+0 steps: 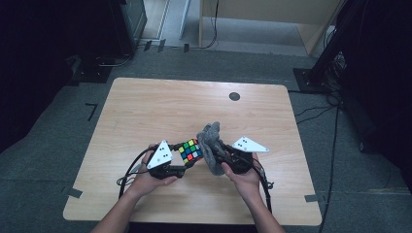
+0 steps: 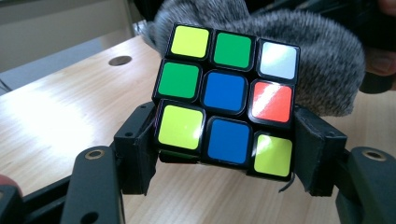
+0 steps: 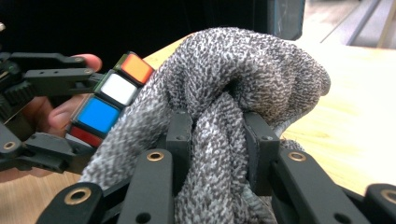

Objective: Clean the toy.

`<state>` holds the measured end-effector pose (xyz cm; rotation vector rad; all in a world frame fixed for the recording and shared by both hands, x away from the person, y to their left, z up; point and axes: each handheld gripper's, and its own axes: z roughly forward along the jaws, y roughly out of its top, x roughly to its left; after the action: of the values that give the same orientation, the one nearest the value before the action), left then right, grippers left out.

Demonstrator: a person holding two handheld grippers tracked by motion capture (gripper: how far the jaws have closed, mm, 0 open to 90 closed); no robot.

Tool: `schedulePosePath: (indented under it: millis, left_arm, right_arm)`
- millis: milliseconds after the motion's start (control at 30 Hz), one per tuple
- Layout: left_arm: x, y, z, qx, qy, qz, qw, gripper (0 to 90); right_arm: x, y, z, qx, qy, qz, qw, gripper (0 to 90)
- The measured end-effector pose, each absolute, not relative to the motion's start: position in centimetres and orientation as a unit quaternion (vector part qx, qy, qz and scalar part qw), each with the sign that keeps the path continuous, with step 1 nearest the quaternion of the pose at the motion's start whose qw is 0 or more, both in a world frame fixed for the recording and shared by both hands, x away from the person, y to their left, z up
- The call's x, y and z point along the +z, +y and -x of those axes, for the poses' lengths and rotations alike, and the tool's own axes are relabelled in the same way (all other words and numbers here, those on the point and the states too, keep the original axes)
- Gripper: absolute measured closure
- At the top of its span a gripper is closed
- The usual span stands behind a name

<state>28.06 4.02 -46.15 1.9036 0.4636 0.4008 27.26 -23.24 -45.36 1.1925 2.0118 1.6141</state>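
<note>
above the table's near edge the left gripper [image 2: 224, 154] pinches the puzzle cube [image 2: 226, 93] steady; the right gripper [image 3: 217, 154] clamps a bunched grey cloth [image 3: 243, 74] against it — likely for wiping

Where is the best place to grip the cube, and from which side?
Probably on two opposite flat faces of the cube, low down, coming from below, as the left tongs do now. The parallel flat sides suit the pads, and the sticker face stays free for the cloth.

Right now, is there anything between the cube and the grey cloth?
No. In the left gripper view the cloth sits right behind the cube, seemingly touching it, with nothing between.
</note>
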Motion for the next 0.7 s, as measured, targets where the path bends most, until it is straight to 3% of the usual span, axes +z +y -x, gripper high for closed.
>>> schedulePosePath:
  millis: [200, 500, 700]
  left_arm:
    - [-46.4, 3.4, -27.8, 0.175, 0.182, -0.811, 0.528, 33.9]
    - [-46.1, 3.9, -27.9, 0.173, 0.184, -0.806, 0.536, 34.0]
    - [-46.3, 3.3, -27.7, 0.172, 0.177, -0.812, 0.529, 34.0]
  right_arm:
    - [-43.6, -22.7, -26.3, 0.601, 0.691, -0.374, 0.144, 68.7]
    - [-45.6, -23.6, -27.3, 0.569, 0.692, -0.422, 0.139, 68.7]
    - [-43.3, -22.4, -25.9, 0.615, 0.690, -0.358, 0.131, 68.5]
